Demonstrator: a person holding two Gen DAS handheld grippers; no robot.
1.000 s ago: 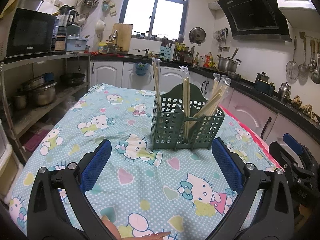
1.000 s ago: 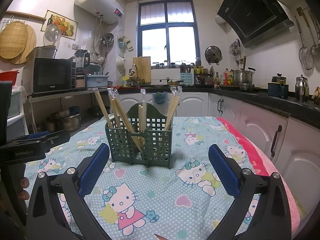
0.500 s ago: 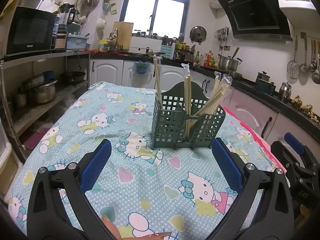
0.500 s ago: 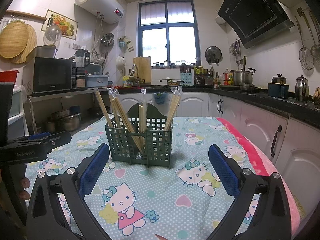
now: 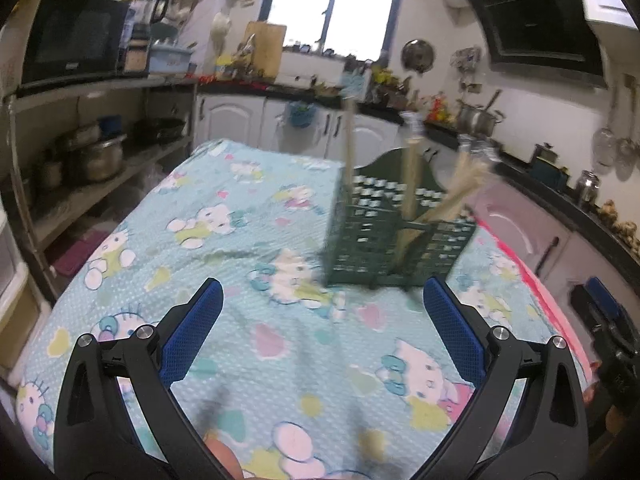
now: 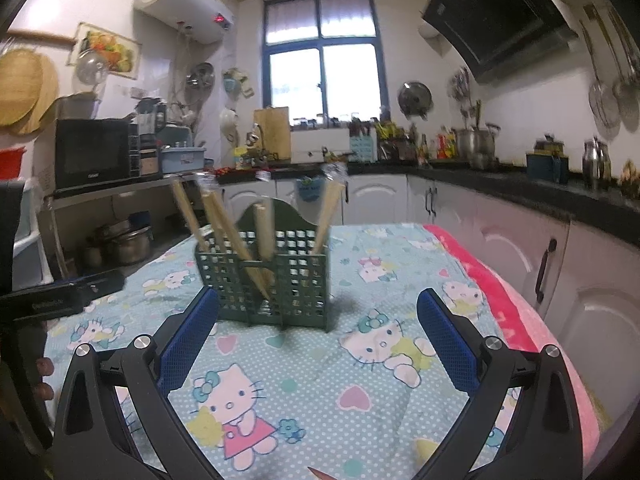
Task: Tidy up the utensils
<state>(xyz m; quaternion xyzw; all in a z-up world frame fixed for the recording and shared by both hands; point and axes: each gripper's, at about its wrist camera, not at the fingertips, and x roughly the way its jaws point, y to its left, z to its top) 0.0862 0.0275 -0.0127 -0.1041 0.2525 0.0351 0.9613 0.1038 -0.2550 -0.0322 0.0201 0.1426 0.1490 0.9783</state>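
A dark green lattice utensil holder [image 5: 396, 240] [image 6: 266, 280] stands on the cartoon-cat tablecloth [image 5: 248, 240] [image 6: 360, 360]. Several plastic-wrapped chopstick pairs [image 5: 412, 176] [image 6: 228, 232] stick up from its compartments, some leaning. My left gripper [image 5: 324, 328] hovers open above the cloth, short of the holder, with nothing between its blue pads. My right gripper [image 6: 318, 332] is also open and empty, in front of the holder. The right gripper's body [image 5: 608, 332] shows at the far right in the left wrist view; the left one's [image 6: 52, 300] at the left of the right wrist view.
White cabinets under a dark counter [image 6: 520, 184] run behind and along the right of the table. A metal shelf [image 5: 100, 184] with pots and a microwave [image 5: 72, 36] stands to the left. The table's pink edge [image 6: 500, 292] is at the right. Fingers [image 6: 42, 376] grip the left tool.
Both views are now blurred and shifted. The left camera has swung left and back a little, so the holder sits further right. The right gripper has come closer to the holder. Both stay open.
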